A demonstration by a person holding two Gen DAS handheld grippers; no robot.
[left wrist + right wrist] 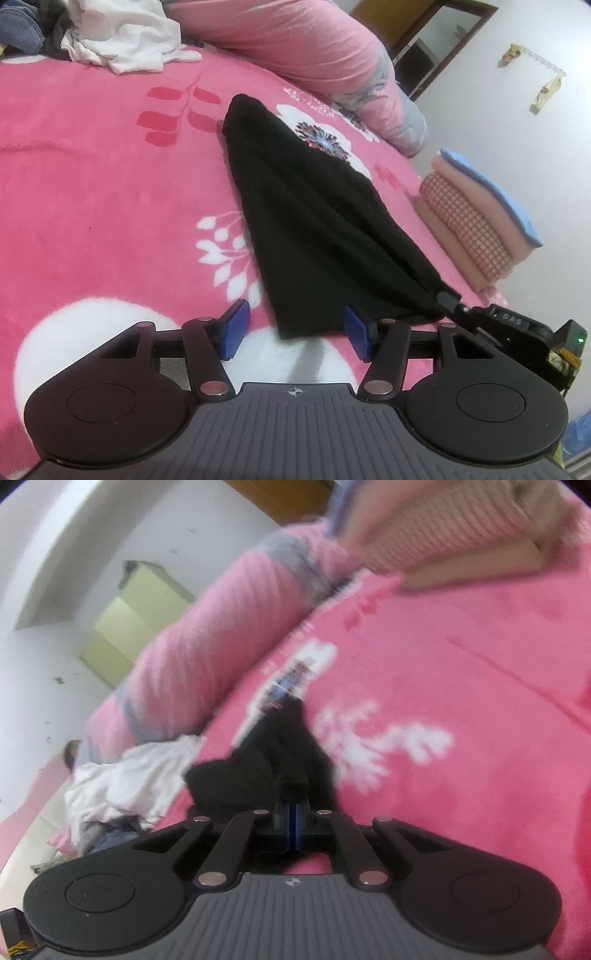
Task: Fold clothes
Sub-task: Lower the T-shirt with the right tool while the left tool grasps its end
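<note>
Left gripper [295,332], jaws spread, empty, beside the black knit garment [295,206] on a pink floral fleece blanket [92,166]; right gripper [294,797] pinching its corner (view blurred).

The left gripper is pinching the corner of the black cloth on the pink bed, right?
No, the right gripper pinches that corner of the black cloth on the pink bed. The left wrist view shows the left gripper open, holding nothing.

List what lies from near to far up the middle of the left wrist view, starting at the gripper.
Open left gripper → long black knit garment lying on the pink floral fleece blanket → dark flower print on the blanket → rolled pink quilt.
</note>
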